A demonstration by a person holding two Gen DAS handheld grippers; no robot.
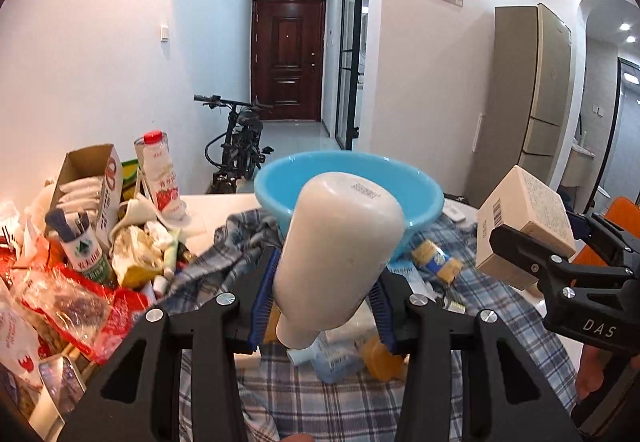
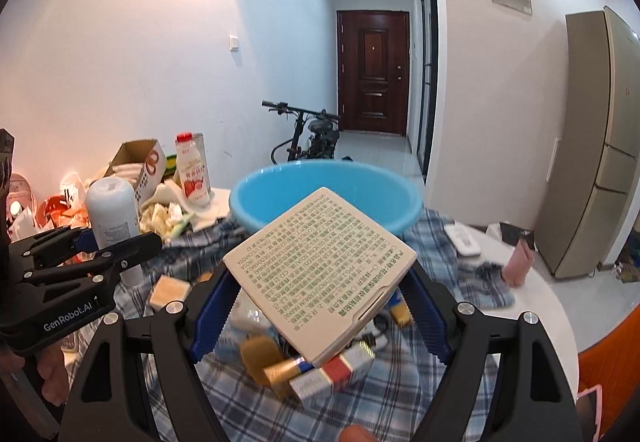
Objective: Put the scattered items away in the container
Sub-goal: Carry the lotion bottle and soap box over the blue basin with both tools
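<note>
My left gripper (image 1: pixel 322 298) is shut on a white bottle (image 1: pixel 340 254), held bottom-forward above the plaid cloth, just short of the blue basin (image 1: pixel 280 186). My right gripper (image 2: pixel 320 302) is shut on a cream box with green print (image 2: pixel 320 270), held tilted in front of the same basin (image 2: pixel 280 194). In the left wrist view the right gripper with its box (image 1: pixel 524 218) is to the right. In the right wrist view the left gripper and bottle (image 2: pixel 112 218) are to the left. Small packets and boxes (image 2: pixel 316 370) lie on the cloth below.
A pile of clutter is at the left: an open carton (image 1: pixel 88 186), a red-capped milk bottle (image 1: pixel 160 174), red wrappers (image 1: pixel 80 302), crumpled paper. A white remote (image 2: pixel 464 238) and a pink object (image 2: pixel 520 258) lie at the right. A bicycle (image 1: pixel 240 146) stands behind the table.
</note>
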